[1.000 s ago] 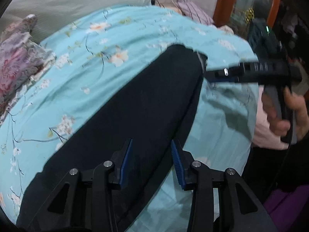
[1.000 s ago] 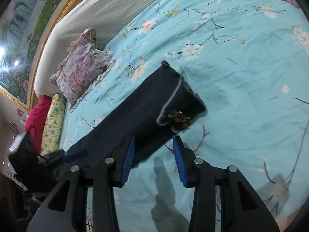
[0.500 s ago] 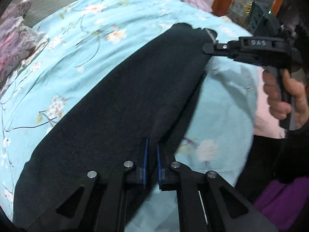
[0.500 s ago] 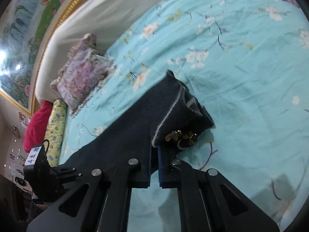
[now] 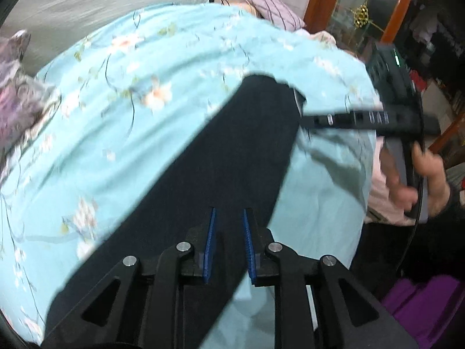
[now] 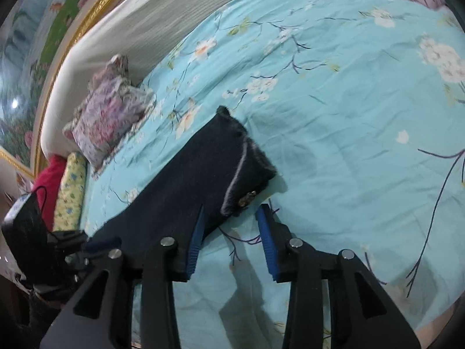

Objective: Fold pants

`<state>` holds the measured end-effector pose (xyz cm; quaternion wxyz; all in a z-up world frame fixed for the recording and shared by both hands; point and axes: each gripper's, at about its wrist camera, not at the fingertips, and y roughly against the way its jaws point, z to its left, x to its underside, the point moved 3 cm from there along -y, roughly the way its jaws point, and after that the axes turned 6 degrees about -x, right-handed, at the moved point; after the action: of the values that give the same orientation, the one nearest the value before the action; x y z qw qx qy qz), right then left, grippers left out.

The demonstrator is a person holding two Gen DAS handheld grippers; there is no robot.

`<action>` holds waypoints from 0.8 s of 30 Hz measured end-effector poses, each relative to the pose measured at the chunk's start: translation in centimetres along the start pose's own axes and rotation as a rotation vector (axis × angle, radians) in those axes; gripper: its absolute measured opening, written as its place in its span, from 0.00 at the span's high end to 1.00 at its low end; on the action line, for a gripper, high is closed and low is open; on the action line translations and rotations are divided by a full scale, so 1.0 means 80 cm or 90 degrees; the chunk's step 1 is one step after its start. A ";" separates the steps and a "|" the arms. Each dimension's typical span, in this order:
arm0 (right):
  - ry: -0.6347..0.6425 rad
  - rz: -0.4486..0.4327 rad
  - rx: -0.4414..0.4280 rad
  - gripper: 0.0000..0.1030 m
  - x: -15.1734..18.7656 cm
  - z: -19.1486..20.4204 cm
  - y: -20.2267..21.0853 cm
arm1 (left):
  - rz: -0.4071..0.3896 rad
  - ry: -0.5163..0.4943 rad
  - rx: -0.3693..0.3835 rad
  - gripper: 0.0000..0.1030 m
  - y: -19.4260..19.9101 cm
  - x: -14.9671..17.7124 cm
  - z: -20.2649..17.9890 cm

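Both claws are opening again after a brief pinch half a second ago: our left claw [image 5: 228, 244] parts above the pants [image 5: 226, 160], our right claw [image 6: 232, 238] beside their waistband, neither gripping cloth. The pants lie long and flat on the bed [image 6: 348, 116], so we judge the fold unstarted.
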<state>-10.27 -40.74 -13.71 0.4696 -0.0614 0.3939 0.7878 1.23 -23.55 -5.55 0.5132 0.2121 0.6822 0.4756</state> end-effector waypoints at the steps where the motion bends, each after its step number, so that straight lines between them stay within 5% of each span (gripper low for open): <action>1: -0.008 0.001 -0.005 0.62 -0.001 -0.003 -0.001 | -0.003 0.001 0.000 0.77 -0.004 -0.014 0.004; 7: -0.082 0.000 -0.060 0.61 -0.004 -0.024 -0.007 | 0.015 0.018 0.058 0.58 -0.042 -0.077 0.007; 18: -0.150 -0.013 -0.148 0.62 -0.014 -0.037 -0.020 | 0.149 0.050 0.182 0.55 -0.155 -0.131 0.015; 20: -0.147 -0.019 -0.148 0.70 -0.016 -0.036 -0.021 | 0.156 0.069 0.202 0.55 -0.166 -0.136 0.018; 21: -0.151 -0.028 -0.141 0.84 -0.016 -0.038 -0.022 | 0.154 0.084 0.217 0.58 -0.168 -0.139 0.021; 24: -0.176 -0.047 -0.168 0.89 -0.014 -0.049 -0.022 | 0.150 0.107 0.238 0.77 -0.173 -0.144 0.022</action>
<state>-9.34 -43.74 -16.90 0.5354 -0.0278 0.2161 0.8160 10.00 -38.05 -11.87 0.3476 0.3412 0.7691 0.4138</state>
